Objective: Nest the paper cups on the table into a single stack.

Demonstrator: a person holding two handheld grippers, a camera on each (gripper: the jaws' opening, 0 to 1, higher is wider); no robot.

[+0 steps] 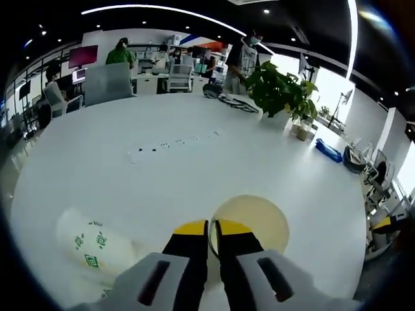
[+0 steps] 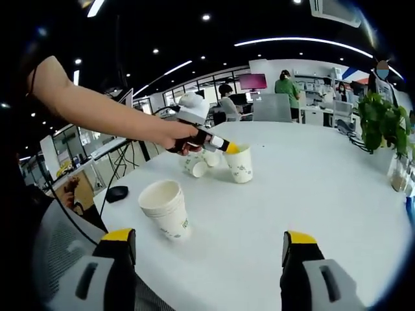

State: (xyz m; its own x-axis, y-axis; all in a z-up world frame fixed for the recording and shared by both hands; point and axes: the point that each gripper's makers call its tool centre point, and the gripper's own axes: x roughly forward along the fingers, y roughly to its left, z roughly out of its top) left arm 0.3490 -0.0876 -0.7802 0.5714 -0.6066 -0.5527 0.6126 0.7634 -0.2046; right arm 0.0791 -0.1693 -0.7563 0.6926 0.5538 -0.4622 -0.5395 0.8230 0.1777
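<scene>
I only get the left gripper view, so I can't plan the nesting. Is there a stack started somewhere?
Observer: Yes, a short stack stands upright on the table, just ahead of the right gripper.
Operator: Is that gripper holding anything?
Observer: No, its jaws stand wide open with nothing between them.
Operator: Any cups besides mine?
Observer: Two loose cups sit just behind the cup that the left gripper pinches by the rim.
</scene>
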